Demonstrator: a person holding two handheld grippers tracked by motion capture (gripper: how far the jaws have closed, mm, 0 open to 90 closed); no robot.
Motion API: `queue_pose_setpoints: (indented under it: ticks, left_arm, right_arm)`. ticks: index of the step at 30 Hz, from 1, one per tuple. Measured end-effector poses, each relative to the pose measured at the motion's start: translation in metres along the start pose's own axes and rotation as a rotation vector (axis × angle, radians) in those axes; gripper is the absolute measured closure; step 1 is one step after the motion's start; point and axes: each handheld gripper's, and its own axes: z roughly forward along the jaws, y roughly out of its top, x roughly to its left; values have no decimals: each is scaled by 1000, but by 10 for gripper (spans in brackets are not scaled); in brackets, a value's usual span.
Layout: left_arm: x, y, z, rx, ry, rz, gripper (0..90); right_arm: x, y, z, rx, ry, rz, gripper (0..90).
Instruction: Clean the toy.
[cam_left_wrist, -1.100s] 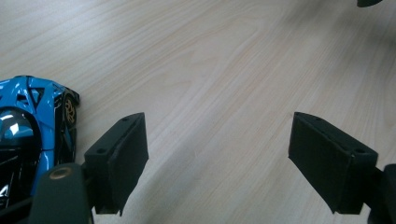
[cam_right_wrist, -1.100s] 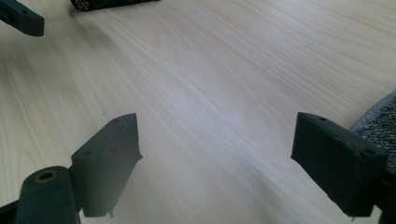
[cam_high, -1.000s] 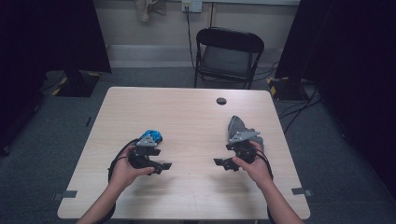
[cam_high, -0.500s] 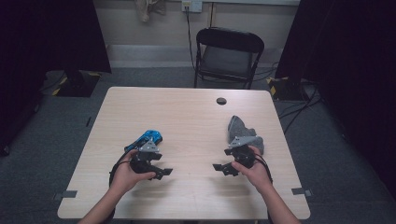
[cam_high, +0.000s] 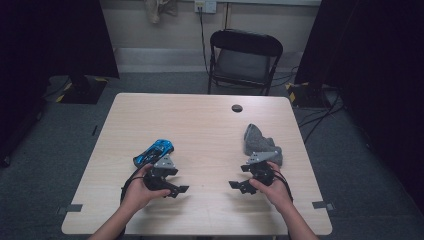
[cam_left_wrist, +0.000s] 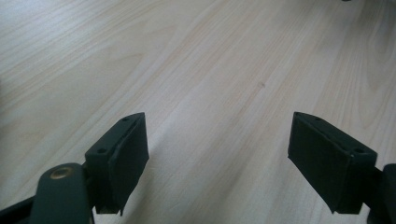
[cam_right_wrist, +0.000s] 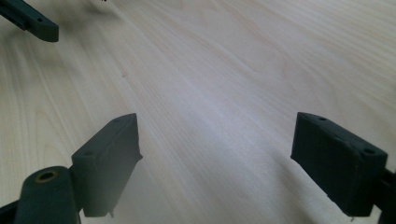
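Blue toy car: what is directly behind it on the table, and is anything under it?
Behind the glossy blue toy car lies bare pale wooden table. It rests directly on the tabletop; the left claw partly covers its near end, so the underside cannot be seen.

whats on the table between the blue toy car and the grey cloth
Nothing: in the high view, bare wooden table separates the blue toy car from the grey cloth.

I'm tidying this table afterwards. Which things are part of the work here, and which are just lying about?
In the work: blue toy car by the left gripper; grey cloth by the right gripper. Both grippers open, empty.
Lying about: folding chair; dark round spot on table.
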Motion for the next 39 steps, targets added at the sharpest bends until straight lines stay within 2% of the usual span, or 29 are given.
queue_pose_setpoints:
  ticks: [9,17,20,28,33,39]
  left_arm:
    - [-5,-5,5,10,-14,5,198]
    - [-7,-10,10,26,-15,23,198]
    - [-8,-10,11,25,-5,43,197]
    - [-11,-13,14,10,5,82,162]
    - [-13,-16,15,9,19,128,146]
    - [-14,-16,15,5,22,136,140]
  right_arm:
    - [6,-6,5,23,7,-27,149]
    - [11,-12,10,50,8,-58,149]
    - [12,-14,12,57,3,-78,152]
    - [15,-17,13,47,-10,-116,152]
    - [17,-22,13,17,-28,-139,150]
    - [18,-24,13,5,-31,-143,150]
